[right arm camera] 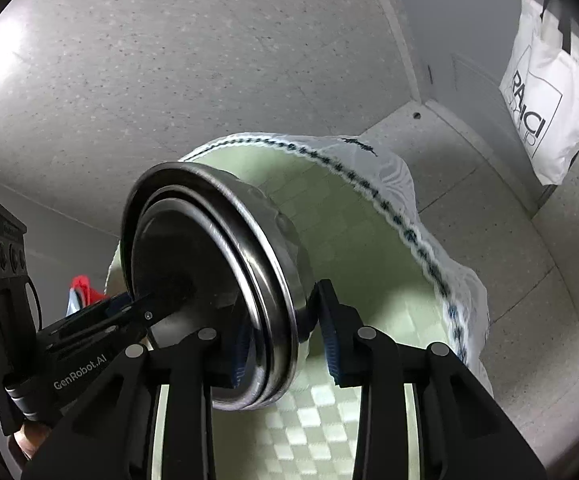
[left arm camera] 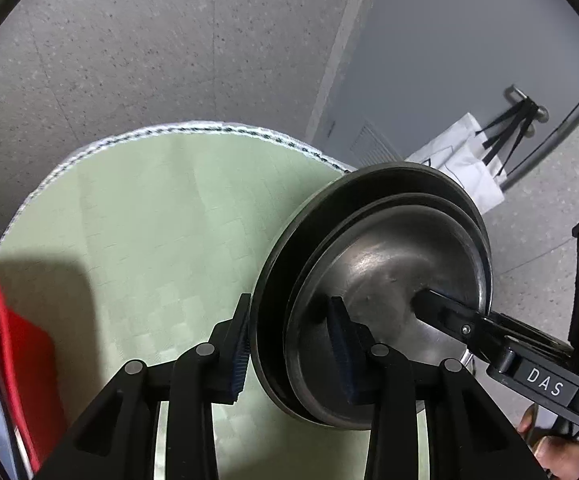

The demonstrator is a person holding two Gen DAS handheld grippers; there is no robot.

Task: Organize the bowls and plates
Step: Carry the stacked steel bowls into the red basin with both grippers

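Speckled grey floor [left arm camera: 109,60] behind round green-clothed table [left arm camera: 149,220]. Nested steel bowls [left arm camera: 389,280] tilted above table edge, rims clamped by left gripper [left arm camera: 289,352] and right gripper [right arm camera: 281,340]. Bowl count unclear.

Speckled grey floor [left arm camera: 129,60], grey door [left arm camera: 429,60], white tote bag [right arm camera: 549,92] hanging, green checked tablecloth [left arm camera: 149,220]

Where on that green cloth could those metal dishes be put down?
The green tablecloth lies bare from its stitched hem to the nested metal dishes. It is crowded where both tools, left and right, clamp the dishes, and by the red item.
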